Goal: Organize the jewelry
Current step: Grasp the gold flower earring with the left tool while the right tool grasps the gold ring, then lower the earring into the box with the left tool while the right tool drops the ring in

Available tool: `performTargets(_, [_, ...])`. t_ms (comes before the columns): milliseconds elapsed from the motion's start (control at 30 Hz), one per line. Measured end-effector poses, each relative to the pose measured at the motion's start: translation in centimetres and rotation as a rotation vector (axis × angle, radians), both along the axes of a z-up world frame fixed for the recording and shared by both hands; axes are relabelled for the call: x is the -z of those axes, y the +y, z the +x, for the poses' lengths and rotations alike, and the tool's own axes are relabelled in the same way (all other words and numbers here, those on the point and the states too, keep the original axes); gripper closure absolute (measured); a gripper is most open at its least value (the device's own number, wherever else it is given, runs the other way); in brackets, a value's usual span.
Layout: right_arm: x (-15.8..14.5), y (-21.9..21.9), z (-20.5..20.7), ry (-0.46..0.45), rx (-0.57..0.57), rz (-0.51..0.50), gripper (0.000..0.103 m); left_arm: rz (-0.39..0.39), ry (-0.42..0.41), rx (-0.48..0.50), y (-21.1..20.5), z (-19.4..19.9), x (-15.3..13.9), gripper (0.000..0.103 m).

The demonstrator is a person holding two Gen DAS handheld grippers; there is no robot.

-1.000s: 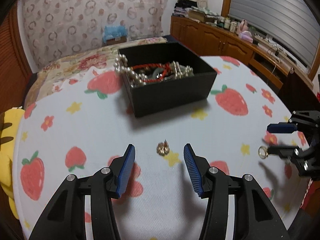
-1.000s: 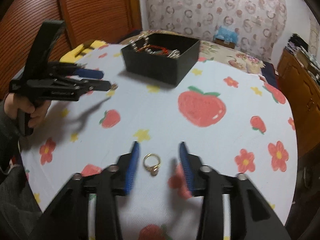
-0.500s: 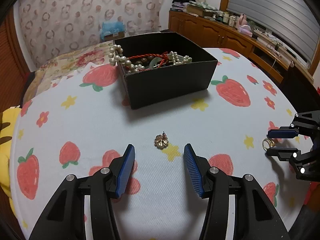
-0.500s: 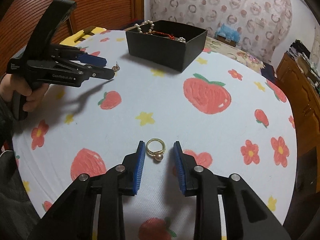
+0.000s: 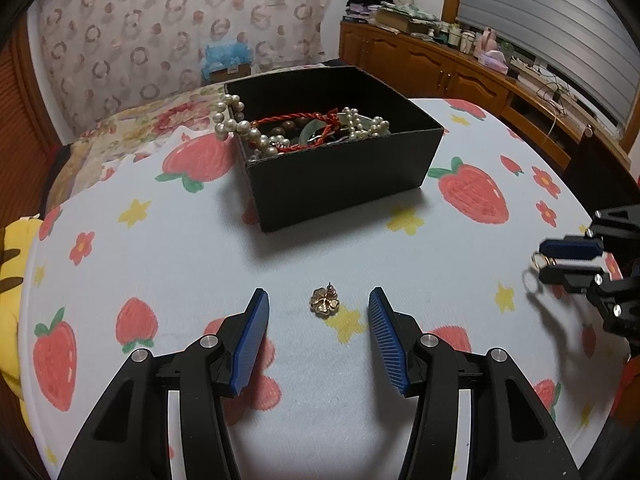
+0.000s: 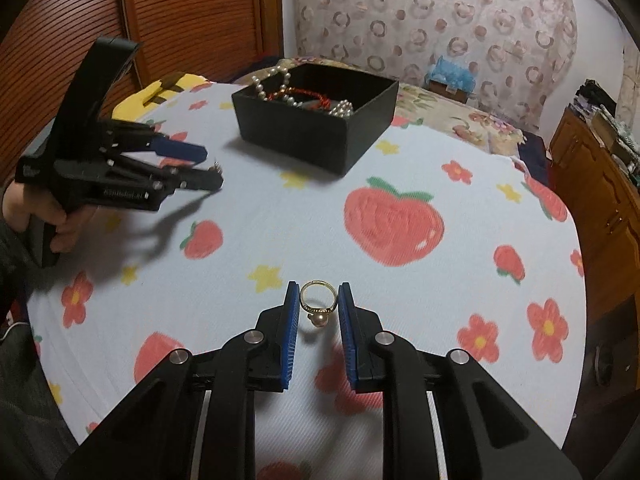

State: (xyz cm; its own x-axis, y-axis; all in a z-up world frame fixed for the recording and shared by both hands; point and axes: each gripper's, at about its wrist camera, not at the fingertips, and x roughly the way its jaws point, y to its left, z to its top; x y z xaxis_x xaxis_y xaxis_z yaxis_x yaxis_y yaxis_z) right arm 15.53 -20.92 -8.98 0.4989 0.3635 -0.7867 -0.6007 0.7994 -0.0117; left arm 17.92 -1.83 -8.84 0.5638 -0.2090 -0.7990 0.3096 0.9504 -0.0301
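Box: the black box [image 5: 344, 176] sits at 12 o'clock from the left gripper and already holds pearl strands [image 5: 230, 120], a red cord [image 5: 296, 118] and darker beads; one pearl strand hangs over its far-left corner.
Done so far: judging by the filled box, most pieces are put away.
Left to do: two small pieces are outside the box, a gold flower earring [image 5: 325, 300] and a gold ring [image 6: 317, 300] with a pale bead.
Left gripper: the left gripper [image 5: 318, 314] has its fingers wide apart, empty, with the earring lying on the cloth between the tips, touching neither pad.
Right gripper: the right gripper [image 6: 319, 304] has its blue pads drawn in against both sides of the ring's band; it looks clamped, and the shadow under the ring suggests it is off the cloth, though I cannot be sure.
Ring seen from the left: at 3 o'clock the ring [image 5: 538, 259] shows at the right gripper's tips.
Next, as a judgement: carry the ring to the box, at 11 o'clock from the right gripper, then close on the earring.
Surface: a round table under a white tablecloth [image 6: 400, 160] printed with strawberries, red flowers and yellow stars.
Room: a patterned curtain [image 5: 160, 40] at 12 o'clock, a wooden cabinet [image 5: 460, 76] with clutter at 2 o'clock, a slatted wooden door [image 6: 180, 20] at 10 o'clock in the right view.
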Motion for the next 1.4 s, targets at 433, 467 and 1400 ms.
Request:
performTargets(433, [-2.0,1.5,2.7,-0.044,-0.023,0.043,0.081,0.026,-0.024,0.019,-0.4,-0.2,-0.1,0.089])
performTargets(467, [-2.1,1.7,3.0,-0.046,-0.029,0.043,0.081,0.022,-0.023,0.016,-0.3,-0.2,-0.1,0.089])
performTargets(1400, [-6.0,6.4,12.8,-0.109,-0.055,0.173,0.068,-0.027,-0.165,-0.038,0.2,3.1,-6.4,0.089])
